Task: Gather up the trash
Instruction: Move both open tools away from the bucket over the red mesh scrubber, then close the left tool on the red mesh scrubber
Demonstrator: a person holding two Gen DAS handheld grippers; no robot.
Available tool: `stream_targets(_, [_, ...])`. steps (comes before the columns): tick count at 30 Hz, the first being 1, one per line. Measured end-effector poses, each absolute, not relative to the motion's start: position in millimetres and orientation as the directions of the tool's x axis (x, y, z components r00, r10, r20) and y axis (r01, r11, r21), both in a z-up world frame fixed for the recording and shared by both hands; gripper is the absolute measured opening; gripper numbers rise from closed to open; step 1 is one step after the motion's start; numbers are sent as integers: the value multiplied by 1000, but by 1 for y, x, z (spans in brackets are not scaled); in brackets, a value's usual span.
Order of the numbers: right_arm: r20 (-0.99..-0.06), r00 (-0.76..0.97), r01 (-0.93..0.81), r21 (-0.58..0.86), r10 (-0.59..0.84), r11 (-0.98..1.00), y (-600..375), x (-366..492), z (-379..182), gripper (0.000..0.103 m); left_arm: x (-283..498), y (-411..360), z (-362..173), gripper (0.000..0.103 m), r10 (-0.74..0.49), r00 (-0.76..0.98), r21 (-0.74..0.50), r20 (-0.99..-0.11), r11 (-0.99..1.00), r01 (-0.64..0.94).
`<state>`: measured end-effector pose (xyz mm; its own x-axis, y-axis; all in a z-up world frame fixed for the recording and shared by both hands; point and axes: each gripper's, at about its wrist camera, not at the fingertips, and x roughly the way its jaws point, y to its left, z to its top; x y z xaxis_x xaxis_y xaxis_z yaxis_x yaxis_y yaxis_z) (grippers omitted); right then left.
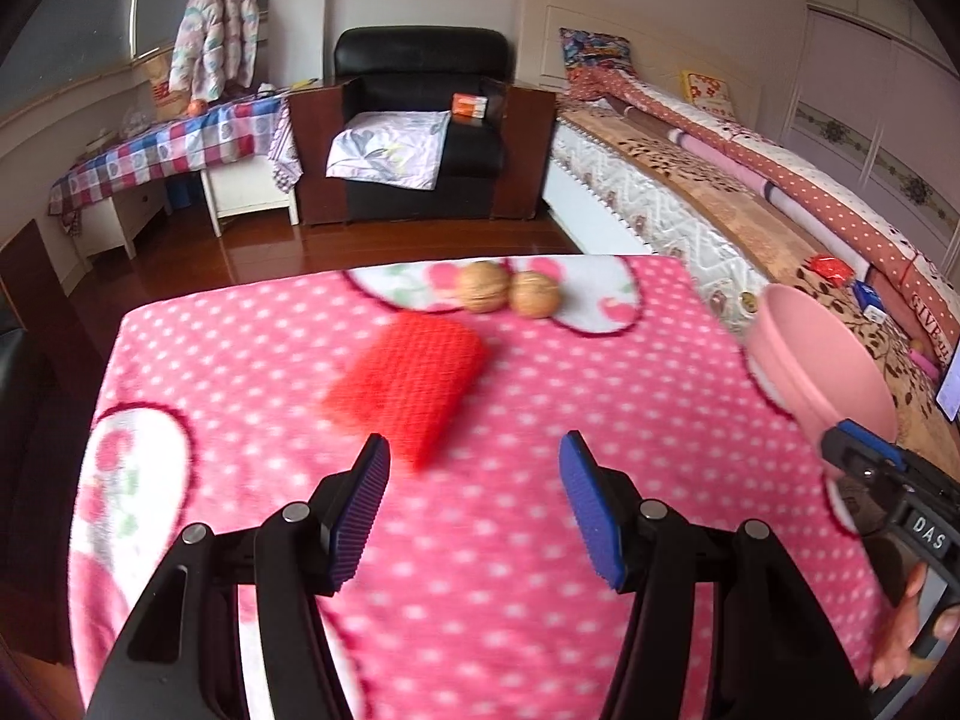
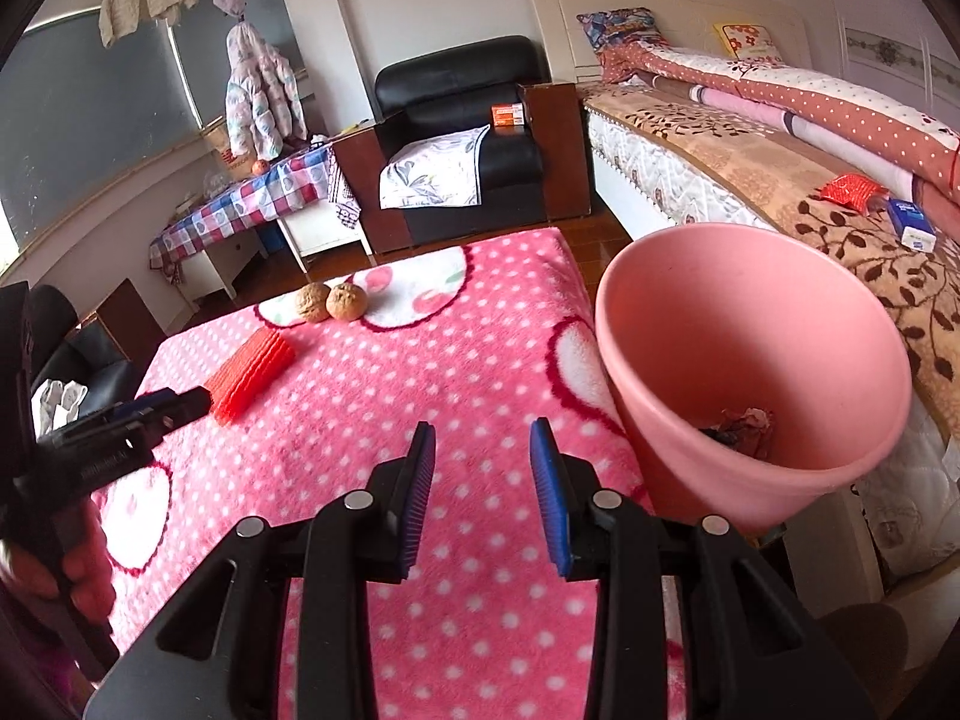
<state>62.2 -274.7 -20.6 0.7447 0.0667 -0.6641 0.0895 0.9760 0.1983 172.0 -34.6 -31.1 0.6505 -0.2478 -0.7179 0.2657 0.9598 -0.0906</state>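
Pink polka-dot blanket [image 1: 480,540] under both released hand-held grippers [image 1: 474,468] [image 2: 483,456], bed [image 1: 690,204] beside.

You work over a pink blanket [image 1: 420,540] with white dots and white patches that carry red cherries. The packet [image 1: 408,396] before you is bright red with a fine grid texture. The two walnuts [image 1: 507,288] are light brown. The bin [image 2: 750,360] is plain salmon pink. Your gripper pads [image 2: 420,498] are blue with ridges, on black fingers.
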Motion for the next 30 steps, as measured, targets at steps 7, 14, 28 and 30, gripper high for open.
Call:
stream_targets(7, [-677, 733, 84, 189, 68, 978, -269, 63, -26, 33, 189, -21, -39, 51, -253, 626, -113, -737, 960, 254])
stream_targets(14, [-691, 720, 80, 179, 68, 981, -266, 63, -31, 33, 209, -46, -56, 47, -187, 607, -16, -772, 961, 274])
stream_targets(28, [-700, 710, 74, 179, 74, 981, -265, 59, -39, 33, 222, -41, -68, 11, -113, 630, 26, -768, 978, 206])
stream_targets(30, [-697, 713, 72, 181, 76, 981, -265, 57, -38, 33, 218, -37, -65, 10, -117, 632, 11, -766, 981, 196])
